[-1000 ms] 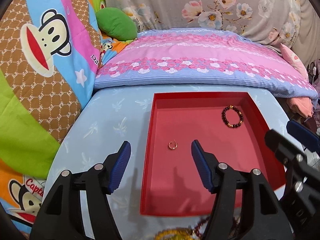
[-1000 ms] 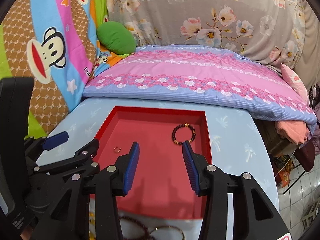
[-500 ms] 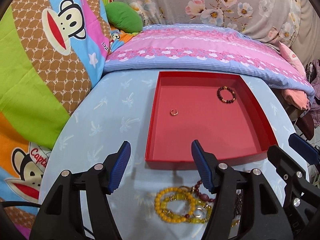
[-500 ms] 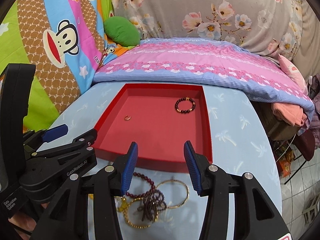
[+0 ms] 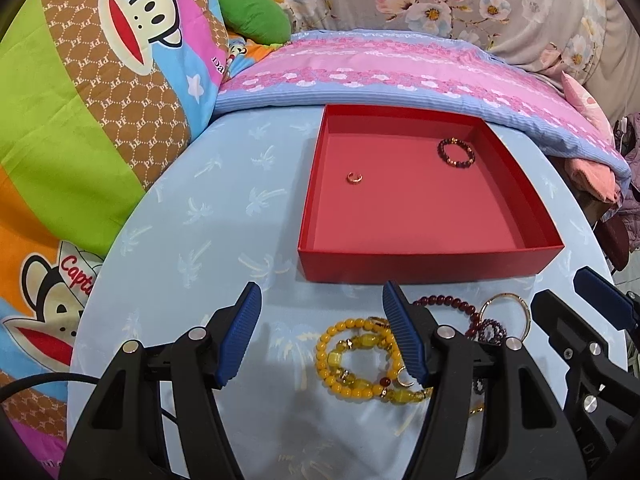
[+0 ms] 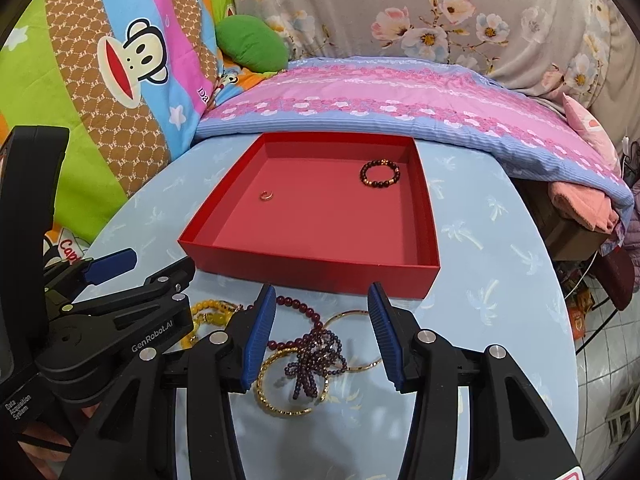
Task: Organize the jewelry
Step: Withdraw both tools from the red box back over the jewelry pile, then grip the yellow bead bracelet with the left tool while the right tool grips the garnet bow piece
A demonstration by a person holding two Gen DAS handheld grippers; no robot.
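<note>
A red tray [image 5: 424,262] [image 6: 304,266] sits on the light blue table and holds a small gold ring [image 5: 354,177] [image 6: 266,195] and a dark beaded bracelet [image 5: 456,153] [image 6: 380,173]. In front of it lies a loose pile: yellow bead bracelets [image 5: 352,356] [image 6: 208,308], a dark red bead string [image 5: 444,303] [image 6: 298,306], a purple bead strand [image 6: 314,360] and gold bangles [image 6: 280,384] [image 5: 506,312]. My left gripper [image 5: 320,334] hangs open over the pile's left side. My right gripper [image 6: 322,334] is open above the purple strand. Neither holds anything.
Bedding borders the table [image 5: 192,248]: a cartoon monkey quilt [image 5: 88,120] at left, a pink and blue folded blanket [image 5: 400,68] behind the tray, a green cushion [image 5: 254,14]. The table's right edge drops to a tiled floor [image 6: 600,360].
Both grippers have drawn back from over the tray toward the near table edge and sunk slightly. The jewelry pile in front of the tray has come into view beneath them.
</note>
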